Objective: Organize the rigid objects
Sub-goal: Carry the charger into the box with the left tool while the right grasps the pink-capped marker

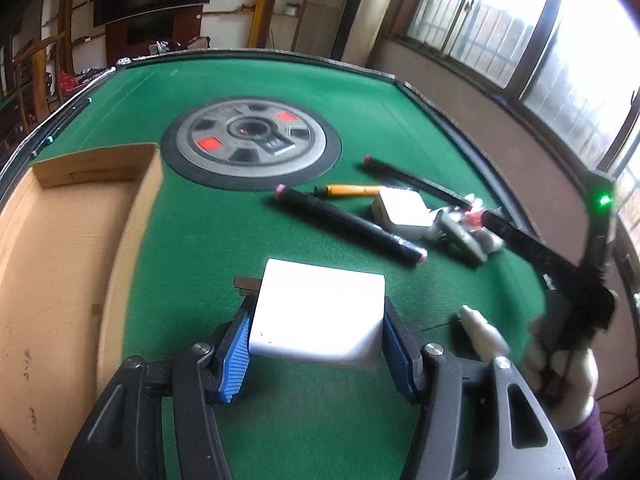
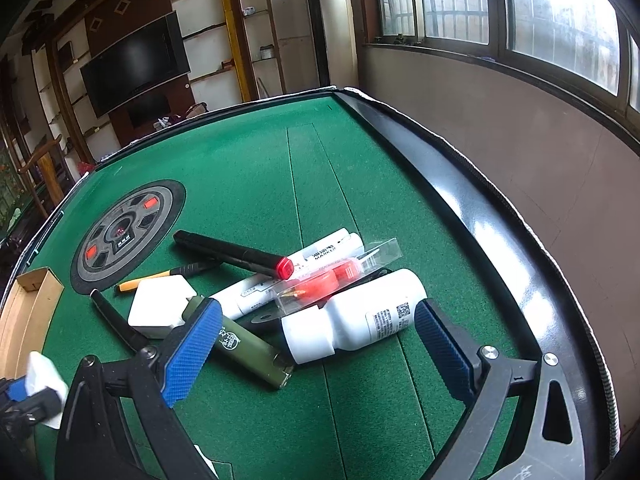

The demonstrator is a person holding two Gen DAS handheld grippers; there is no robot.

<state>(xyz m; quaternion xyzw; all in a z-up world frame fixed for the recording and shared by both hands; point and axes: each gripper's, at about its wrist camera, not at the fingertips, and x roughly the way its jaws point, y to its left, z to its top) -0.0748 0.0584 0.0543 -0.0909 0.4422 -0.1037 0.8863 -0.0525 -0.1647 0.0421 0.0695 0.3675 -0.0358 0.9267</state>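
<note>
Blue ribbed pads [image 1: 234, 364] of our left hand-held gripper [image 1: 316, 354] press both sides of a white box [image 1: 318, 312]; the jaws are clenched on it and it sits above the green felt tabletop [image 1: 224, 232]. A short dark prong juts from the box's far left corner. No writing is legible on its faces.

Left of the box lies an open cardboard tray [image 1: 60, 232], resting on the tabletop edge. Beyond the box: a black marker with pink end caps [image 1: 348, 226], a yellow pen [image 1: 352, 190], a smaller white adapter [image 1: 400, 210], and a thin black rod [image 1: 416, 180]. A round grey and black panel with red squares [image 1: 252, 142] is set in the felt.

Our right hand-held gripper [image 2: 316, 344] hangs released, jaws wide apart, nothing between its pads, just above the pile. Nearest it lie a white bottle [image 2: 352, 320] carrying a QR code and small print we cannot read, and an olive-green tube [image 2: 248, 348] with pale characters, touching the bottle's cap end. Behind them: a white pen printed "MARKER" [image 2: 324, 252], a clear packet with red parts [image 2: 340, 276], and a black marker with a red cap [image 2: 236, 254] resting across the white pens.

A gloved hand [image 1: 568, 364] grips the right device's handle.
</note>
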